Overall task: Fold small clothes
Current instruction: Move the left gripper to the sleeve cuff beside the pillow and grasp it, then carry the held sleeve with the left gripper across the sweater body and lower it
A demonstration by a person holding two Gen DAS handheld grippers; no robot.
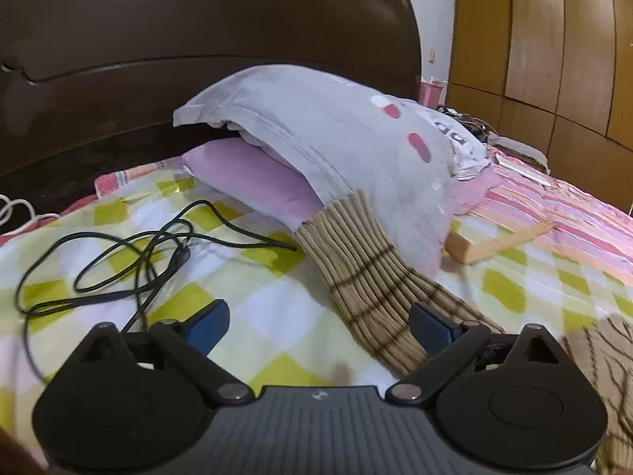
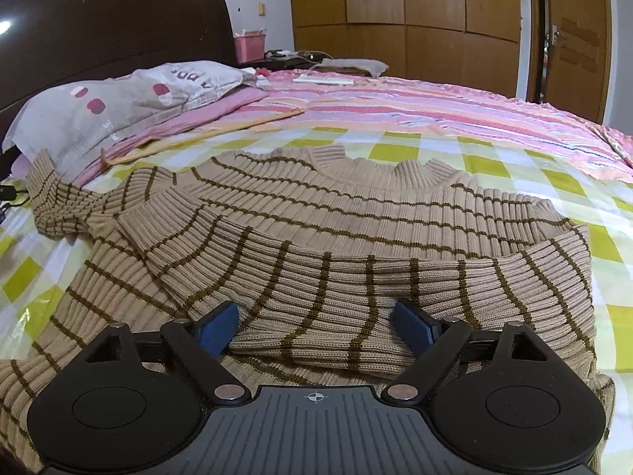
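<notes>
A tan ribbed sweater with brown stripes (image 2: 316,229) lies flat on the checked bedspread (image 2: 494,158). One sleeve is folded across its body. Its other sleeve (image 1: 364,273) stretches out toward the pillows, its cuff resting against the grey one. My left gripper (image 1: 318,326) is open, its jaws wide apart over that sleeve near the shoulder, its right finger above the cloth. My right gripper (image 2: 314,330) is open, hovering over the folded sleeve at the sweater's lower part, with a blue finger (image 2: 413,328) on either side.
A grey pillow (image 1: 336,134) lies on a purple one (image 1: 253,178) by the dark headboard (image 1: 158,59). A black cable (image 1: 130,257) is tangled on the bedspread to the left. A wooden stick (image 1: 502,241) lies right of the pillows. Wardrobes (image 2: 415,12) stand beyond the bed.
</notes>
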